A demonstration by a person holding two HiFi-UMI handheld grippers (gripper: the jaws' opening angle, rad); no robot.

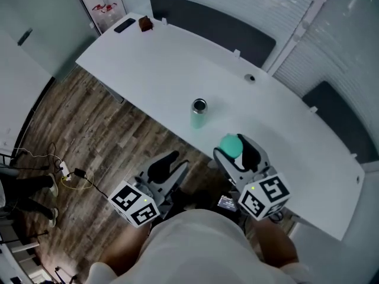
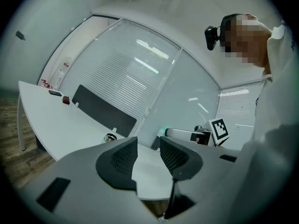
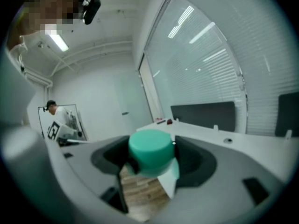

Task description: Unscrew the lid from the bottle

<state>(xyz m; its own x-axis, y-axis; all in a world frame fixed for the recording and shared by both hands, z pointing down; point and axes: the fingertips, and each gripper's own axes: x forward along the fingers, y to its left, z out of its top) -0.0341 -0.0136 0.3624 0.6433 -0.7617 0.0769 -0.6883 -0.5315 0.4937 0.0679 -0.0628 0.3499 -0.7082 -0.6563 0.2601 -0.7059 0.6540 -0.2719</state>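
**Lid [image 3: 150,149] off, held in your right gripper [image 1: 240,151]**

The bottle [image 1: 198,116] stands upright and open-topped on the table [image 1: 177,64], near its front edge. The teal lid sits clamped between your right gripper's jaws, near the bottle but clear of it. Your left gripper [image 2: 148,148] has its jaws parted with nothing between them, and it is off the table's edge, over the wood floor [image 1: 89,135].

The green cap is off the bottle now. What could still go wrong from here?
The lid is held in the right tool near the table edge, floor showing below; a slip could drop it there. The open bottle stands unheld close to that edge, so a bump might tip it.
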